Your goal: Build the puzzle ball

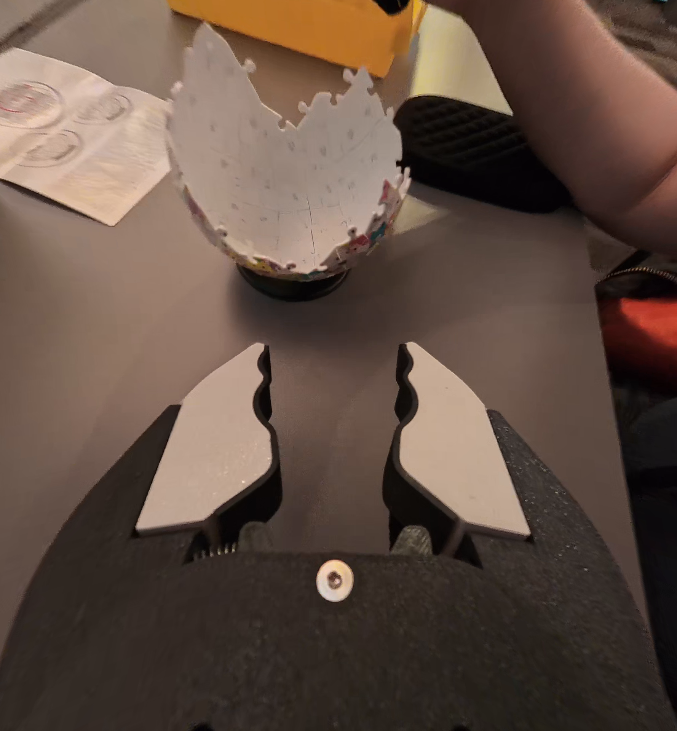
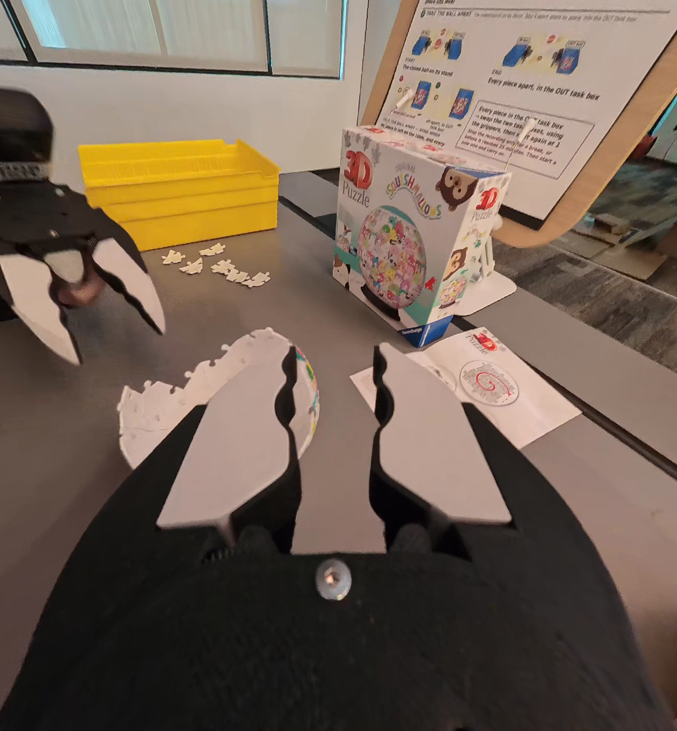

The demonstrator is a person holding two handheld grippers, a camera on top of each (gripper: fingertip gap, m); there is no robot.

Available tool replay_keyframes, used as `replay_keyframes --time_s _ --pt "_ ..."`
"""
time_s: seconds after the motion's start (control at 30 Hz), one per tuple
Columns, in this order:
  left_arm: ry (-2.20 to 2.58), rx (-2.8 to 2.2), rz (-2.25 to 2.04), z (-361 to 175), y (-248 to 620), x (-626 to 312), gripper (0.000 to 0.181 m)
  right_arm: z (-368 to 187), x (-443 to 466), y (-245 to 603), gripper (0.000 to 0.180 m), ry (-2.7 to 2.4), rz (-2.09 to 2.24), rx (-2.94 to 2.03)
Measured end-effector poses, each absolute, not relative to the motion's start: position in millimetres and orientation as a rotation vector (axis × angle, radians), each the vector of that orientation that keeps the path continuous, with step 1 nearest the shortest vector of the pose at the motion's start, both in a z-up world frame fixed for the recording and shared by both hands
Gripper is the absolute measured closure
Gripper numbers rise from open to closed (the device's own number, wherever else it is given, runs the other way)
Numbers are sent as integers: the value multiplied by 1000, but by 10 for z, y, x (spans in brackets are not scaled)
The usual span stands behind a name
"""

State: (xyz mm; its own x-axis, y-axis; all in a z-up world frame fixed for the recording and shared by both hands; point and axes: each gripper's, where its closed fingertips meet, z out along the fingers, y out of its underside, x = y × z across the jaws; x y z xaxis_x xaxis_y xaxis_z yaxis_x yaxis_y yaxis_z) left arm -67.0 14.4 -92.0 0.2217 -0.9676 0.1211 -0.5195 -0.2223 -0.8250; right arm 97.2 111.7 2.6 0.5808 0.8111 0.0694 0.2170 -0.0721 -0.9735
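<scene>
My left gripper [image 1: 333, 350] hangs spread and empty above the grey tabletop [image 1: 91, 316], short of the half-built white puzzle-ball shell [image 1: 285, 178] on its black round stand [image 1: 293, 285]. My right gripper [image 2: 333, 350], jaws also apart, holds nothing beside the shell. Loose white puzzle pieces [image 2: 218, 264] lie near the stacked yellow plastic trays [image 2: 178, 190].

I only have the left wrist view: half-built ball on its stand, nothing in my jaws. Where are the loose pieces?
Observer: The loose pieces lie on the table in front of the yellow tray, white sides up.
Operator: Is the right gripper holding one?
Observer: No, the right gripper is open and empty, above the puzzle ball.
Operator: Anything else near there?
Observer: The puzzle box stands upright right of the pieces, beyond the instruction sheet.
</scene>
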Motion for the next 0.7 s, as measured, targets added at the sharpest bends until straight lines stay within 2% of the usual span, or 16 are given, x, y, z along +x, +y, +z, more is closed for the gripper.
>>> replay_keyframes --time_s 0.33,0.43,0.6,0.7 --pt "1056 -1915 -653 -618 -361 -1864 116 -8 796 232 122 -828 644 -1458" --pt "968 -1869 -643 -474 -501 -2095 116 -25 645 -192 106 -767 807 -1345" --pt "862 -1756 -602 -328 -687 -2405 106 -369 278 -660 110 -752 955 -1393" --pt "791 -1729 -571 -333 -725 -2594 107 -335 121 -803 114 -702 953 -1312"
